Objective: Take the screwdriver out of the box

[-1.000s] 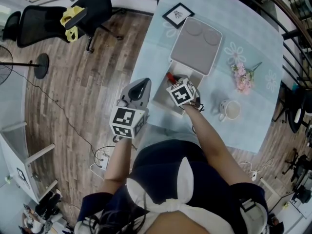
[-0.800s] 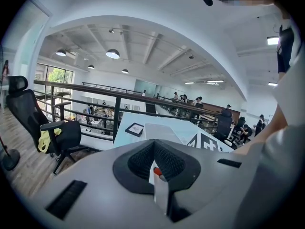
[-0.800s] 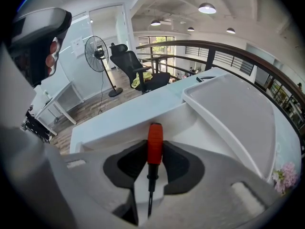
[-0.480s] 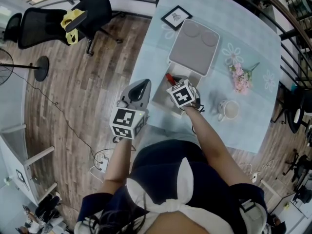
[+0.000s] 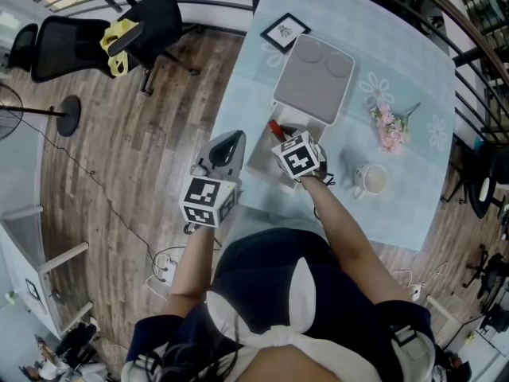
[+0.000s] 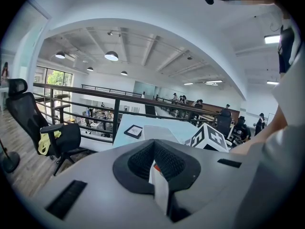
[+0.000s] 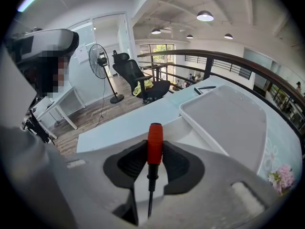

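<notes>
The white box (image 5: 269,156) stands open near the table's front edge, its grey lid (image 5: 314,78) folded back. In the head view my right gripper (image 5: 285,138) hangs over the box, under its marker cube. It is shut on the screwdriver (image 5: 275,127). In the right gripper view the screwdriver's red handle (image 7: 154,140) is pinched between the pads of the right gripper (image 7: 154,147), its thin shaft pointing back toward the camera. My left gripper (image 5: 235,138) is shut and empty beside the table's left edge. The left gripper (image 6: 153,146) points toward the box.
A white mug (image 5: 374,179) and a pink flower sprig (image 5: 390,126) lie right of the box. A framed picture (image 5: 286,28) sits at the far end of the pale blue table (image 5: 398,213). An office chair (image 5: 119,26) stands on the wood floor to the left.
My right gripper has lifted a little with the screwdriver still in it. The left gripper has stayed where it was.
</notes>
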### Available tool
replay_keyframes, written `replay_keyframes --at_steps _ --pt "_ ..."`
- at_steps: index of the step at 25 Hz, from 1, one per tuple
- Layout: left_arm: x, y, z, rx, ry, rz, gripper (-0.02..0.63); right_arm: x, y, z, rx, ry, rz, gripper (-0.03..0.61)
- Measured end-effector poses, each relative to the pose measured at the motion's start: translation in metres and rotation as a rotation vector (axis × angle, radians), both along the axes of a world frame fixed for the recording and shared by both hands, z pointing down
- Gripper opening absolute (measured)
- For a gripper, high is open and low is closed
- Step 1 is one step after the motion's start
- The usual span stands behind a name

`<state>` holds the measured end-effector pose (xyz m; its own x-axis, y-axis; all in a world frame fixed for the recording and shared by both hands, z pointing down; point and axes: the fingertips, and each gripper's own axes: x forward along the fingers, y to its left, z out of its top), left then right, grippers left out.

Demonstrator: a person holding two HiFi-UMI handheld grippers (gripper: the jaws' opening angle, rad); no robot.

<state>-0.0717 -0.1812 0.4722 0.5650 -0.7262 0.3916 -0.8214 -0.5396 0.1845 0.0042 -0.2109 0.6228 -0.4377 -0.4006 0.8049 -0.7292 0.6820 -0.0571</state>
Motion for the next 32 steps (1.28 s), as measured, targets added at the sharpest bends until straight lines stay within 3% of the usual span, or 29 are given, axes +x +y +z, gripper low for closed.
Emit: replay_keyframes --at_steps 13,32 --pt "0.005 0.011 -0.002 -0.017 -0.001 -0.004 0.017 0.004 0.005 -0.023 0.048 -0.046 0.003 0.097" --pt "0.008 0.019 -0.015 0.031 0.004 -0.010 0.017 -0.004 0.018 -0.081 0.145 -0.149 -0.008 0.097"
